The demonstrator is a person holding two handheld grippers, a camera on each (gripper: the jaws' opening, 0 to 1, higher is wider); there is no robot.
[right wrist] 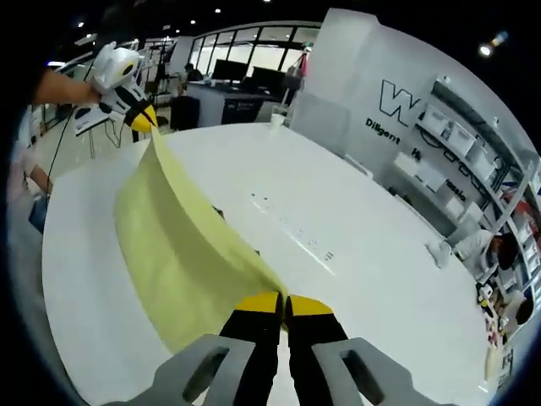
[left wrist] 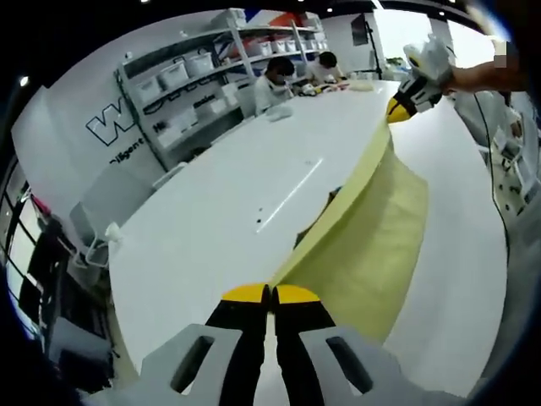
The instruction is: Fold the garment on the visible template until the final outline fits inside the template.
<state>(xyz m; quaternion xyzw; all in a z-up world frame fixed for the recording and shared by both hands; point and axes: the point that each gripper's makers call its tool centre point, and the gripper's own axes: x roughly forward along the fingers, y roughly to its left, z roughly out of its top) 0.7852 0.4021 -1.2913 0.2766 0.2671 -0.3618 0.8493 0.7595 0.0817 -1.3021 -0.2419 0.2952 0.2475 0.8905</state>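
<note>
Stretching a pale yellow garment (left wrist: 372, 228) taut above the white desk (left wrist: 211, 220), left gripper (left wrist: 270, 293) and right gripper (right wrist: 283, 303) each clamped narrow on one end of its upper edge. Hanging between the two grippers, cloth draping down onto the desk just beyond the jaws. Seated well beyond the left gripper, people (left wrist: 279, 78) near shelving (left wrist: 190, 76).

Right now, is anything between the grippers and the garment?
No. The left gripper and the right gripper are each shut on the yellow garment, stretched between them above the white table.
</note>
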